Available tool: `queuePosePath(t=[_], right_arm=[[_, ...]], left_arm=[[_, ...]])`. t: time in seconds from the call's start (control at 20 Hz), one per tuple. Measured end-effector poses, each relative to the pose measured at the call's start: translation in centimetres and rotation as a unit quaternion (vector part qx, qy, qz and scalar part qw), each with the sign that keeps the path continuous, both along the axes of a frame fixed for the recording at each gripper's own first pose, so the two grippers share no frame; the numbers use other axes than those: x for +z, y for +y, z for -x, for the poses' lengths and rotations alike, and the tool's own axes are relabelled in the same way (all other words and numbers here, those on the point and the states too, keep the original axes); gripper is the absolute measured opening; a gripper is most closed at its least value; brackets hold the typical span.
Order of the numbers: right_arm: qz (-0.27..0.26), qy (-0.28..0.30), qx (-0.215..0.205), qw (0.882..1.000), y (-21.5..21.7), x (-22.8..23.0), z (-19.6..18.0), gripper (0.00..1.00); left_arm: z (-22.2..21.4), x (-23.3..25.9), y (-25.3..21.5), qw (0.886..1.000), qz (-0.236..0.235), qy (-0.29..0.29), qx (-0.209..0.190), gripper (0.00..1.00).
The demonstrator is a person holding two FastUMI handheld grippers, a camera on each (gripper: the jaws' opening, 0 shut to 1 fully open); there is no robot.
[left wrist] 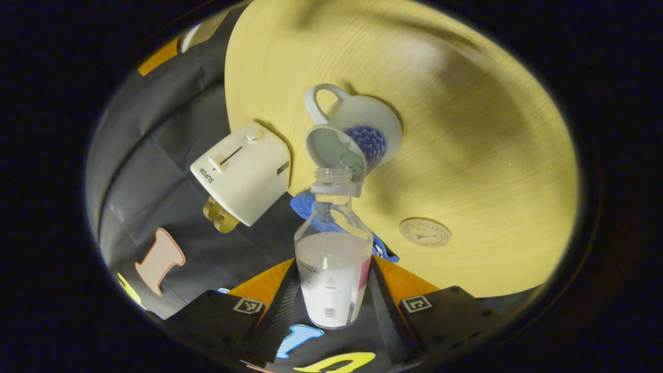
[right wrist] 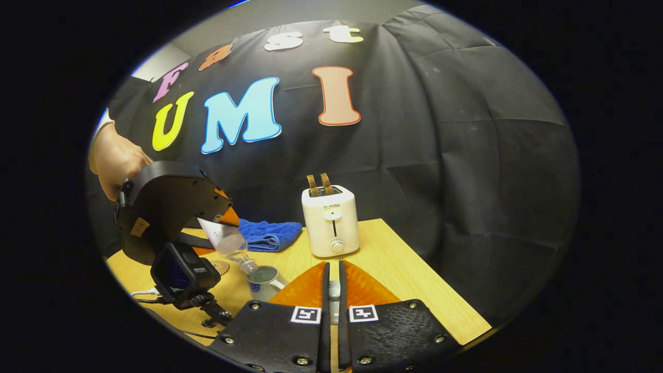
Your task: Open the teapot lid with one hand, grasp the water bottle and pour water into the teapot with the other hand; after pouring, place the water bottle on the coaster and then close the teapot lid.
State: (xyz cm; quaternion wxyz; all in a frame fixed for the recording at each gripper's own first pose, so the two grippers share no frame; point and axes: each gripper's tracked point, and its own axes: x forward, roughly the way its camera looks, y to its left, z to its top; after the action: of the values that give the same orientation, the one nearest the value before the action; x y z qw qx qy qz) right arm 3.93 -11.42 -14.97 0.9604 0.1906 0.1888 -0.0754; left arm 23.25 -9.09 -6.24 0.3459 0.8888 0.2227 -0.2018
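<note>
My left gripper (left wrist: pixel 334 269) is shut on a clear water bottle (left wrist: pixel 334 243), uncapped and tipped forward, its mouth at the rim of the white teapot (left wrist: pixel 362 129) with a blue flower. The teapot stands lidless on the wooden table. The round coaster (left wrist: pixel 424 231) lies bare near it. In the right gripper view, a hand holds the left gripper (right wrist: pixel 171 212) with the tilted bottle (right wrist: pixel 225 239) over the teapot (right wrist: pixel 264 282), and the coaster (right wrist: pixel 220 267) sits behind. My right gripper (right wrist: pixel 334 264) is raised beside the teapot, shut on a small white piece that looks like the teapot lid (right wrist: pixel 334 291).
A white toaster (right wrist: pixel 331 223) with two slices of toast stands at the table's back edge, and a folded blue cloth (right wrist: pixel 269 233) lies left of it. The toaster (left wrist: pixel 243 171) and cloth (left wrist: pixel 305 204) sit close to the teapot. The table (right wrist: pixel 404 280) ends to the right.
</note>
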Motion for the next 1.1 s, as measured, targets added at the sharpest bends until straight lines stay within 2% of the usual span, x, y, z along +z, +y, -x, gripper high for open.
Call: queuePosePath(t=[0.75,1.1], right_arm=[[0.000,0.003,0.001,1.000,0.05,-0.17,0.00,0.05],[-0.003,0.002,0.001,1.000,0.06,-0.23,-0.02,0.05]], left_arm=[[-0.53,0.55,0.07,0.997,-0.071,-0.013,-0.030,0.82],[-0.13,0.59,-0.33,0.996,-0.078,-0.016,-0.035,0.82]])
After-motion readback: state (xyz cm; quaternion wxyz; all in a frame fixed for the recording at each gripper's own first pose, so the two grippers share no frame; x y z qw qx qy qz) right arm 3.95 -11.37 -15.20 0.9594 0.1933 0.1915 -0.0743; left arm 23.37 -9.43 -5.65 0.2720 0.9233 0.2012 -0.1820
